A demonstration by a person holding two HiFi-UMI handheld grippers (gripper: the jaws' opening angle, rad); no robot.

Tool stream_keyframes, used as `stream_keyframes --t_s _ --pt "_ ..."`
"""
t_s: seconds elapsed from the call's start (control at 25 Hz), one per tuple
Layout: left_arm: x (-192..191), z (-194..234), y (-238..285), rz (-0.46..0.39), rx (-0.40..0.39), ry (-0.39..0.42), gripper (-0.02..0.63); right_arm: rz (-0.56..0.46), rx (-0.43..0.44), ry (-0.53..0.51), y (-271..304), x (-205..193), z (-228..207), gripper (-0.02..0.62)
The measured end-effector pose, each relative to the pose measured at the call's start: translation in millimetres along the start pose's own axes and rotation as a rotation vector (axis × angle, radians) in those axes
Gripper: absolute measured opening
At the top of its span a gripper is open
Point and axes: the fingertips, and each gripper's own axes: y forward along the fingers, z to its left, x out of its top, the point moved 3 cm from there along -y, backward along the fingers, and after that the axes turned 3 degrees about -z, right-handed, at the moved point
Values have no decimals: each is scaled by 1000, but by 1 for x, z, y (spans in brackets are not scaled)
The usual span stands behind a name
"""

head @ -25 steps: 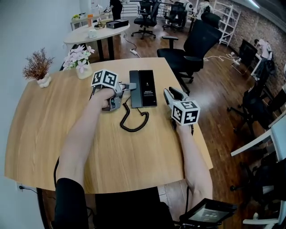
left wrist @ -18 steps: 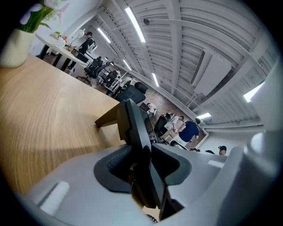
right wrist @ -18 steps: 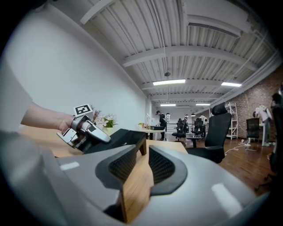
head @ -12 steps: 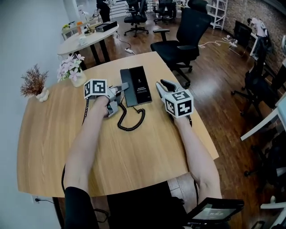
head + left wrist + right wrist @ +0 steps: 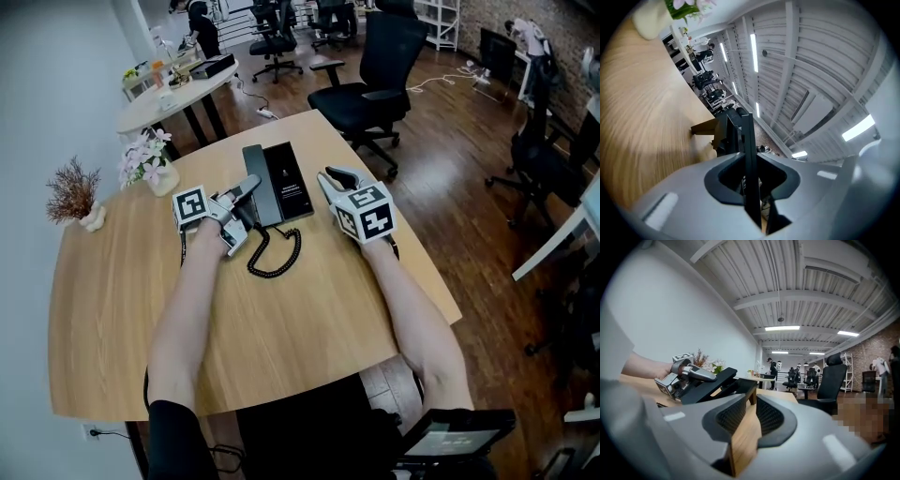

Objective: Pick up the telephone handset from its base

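Nearest: coiled cord [image 5: 277,255] lies slack on the worktop [image 5: 281,337] and runs up to the handset [image 5: 746,131]. Left tongs [image 5: 750,174] are narrow, have just been closing, and are clamped on the handset's thin edge. The handset sits left of centre in the head view, tipped up off the base [image 5: 286,183]; can't tell if its low end has cleared. Right tongs [image 5: 751,413] are just right of the base, jaws half apart, just been closing, nothing between them, base not pinned. Risks, my read:
- The thin-edge grip could let the handset twist or slip out.
- A fast lift could pull the cord taut and drag the loose base towards the flowers [image 5: 142,155] at upper left.
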Motion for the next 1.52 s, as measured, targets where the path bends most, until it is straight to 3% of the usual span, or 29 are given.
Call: stream_keyframes --t_s 0.2,0.44,0.68,1.04,1.32,1.52 --pt "11 -39 -22 -132 -187 -83 79 -2 5 -23 -1 1 2 57" --pt "-32 -138 -78 -166 -489 -21 79 -13 39 -92 2 10 16 57" --pt "-93 -171 -126 -146 -634 18 79 -43 62 -220 -10 27 34 57" --pt "-102 -169 -132 -95 -676 54 79 -73 29 -263 -4 35 28 57" --pt "-86 -170 -125 -132 -722 64 79 -59 21 -298 5 40 18 23" --pt "-93 -170 -125 -149 -684 29 78 -26 28 -288 -2 31 17 3"
